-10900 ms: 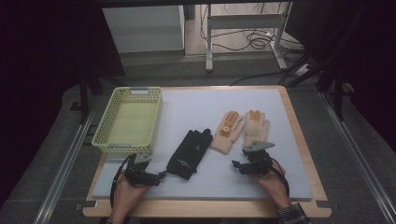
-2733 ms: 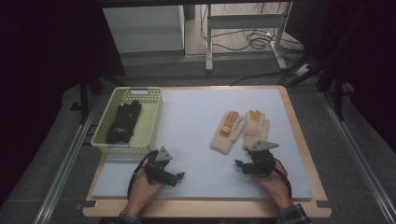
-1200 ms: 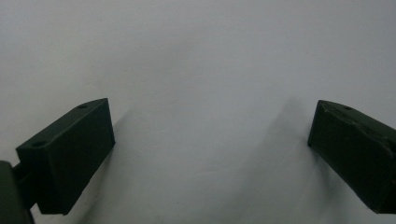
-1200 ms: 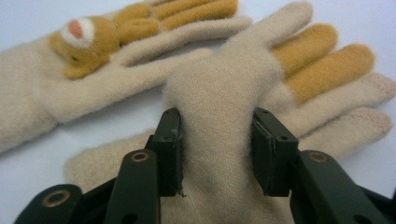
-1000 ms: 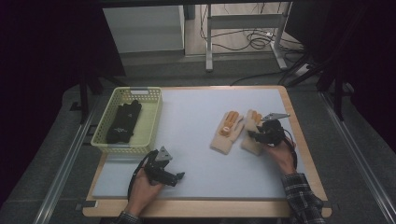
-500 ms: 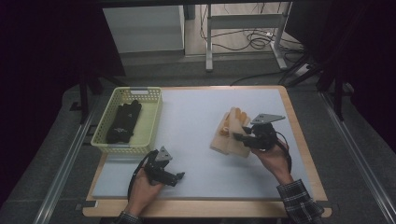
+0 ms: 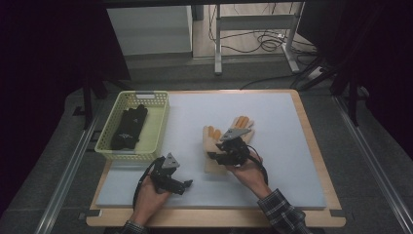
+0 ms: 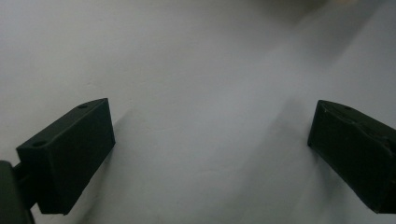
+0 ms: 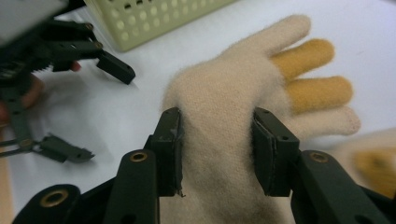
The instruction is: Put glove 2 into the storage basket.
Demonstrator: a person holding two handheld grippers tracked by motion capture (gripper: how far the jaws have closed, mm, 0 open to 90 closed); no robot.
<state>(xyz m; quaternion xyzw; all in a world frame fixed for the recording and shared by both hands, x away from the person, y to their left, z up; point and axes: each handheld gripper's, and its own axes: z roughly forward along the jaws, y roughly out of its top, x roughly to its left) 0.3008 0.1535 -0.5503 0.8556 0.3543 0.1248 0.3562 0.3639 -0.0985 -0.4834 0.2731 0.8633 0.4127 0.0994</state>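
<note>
While your left claw (image 7: 187,184) rests open and unmoved at lower left, your right claw (image 9: 215,135), jaws just eased wider, pinches the fuzzy cream-and-orange knitted glove (image 9: 233,107), dragged from the desk (image 7: 292,146) right side toward frame centre.

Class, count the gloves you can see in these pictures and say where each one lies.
3 for certain: a cream glove between the right gripper's jaws, another cream glove beside it, and black gloves in the basket, bunched, perhaps a pair.
</note>
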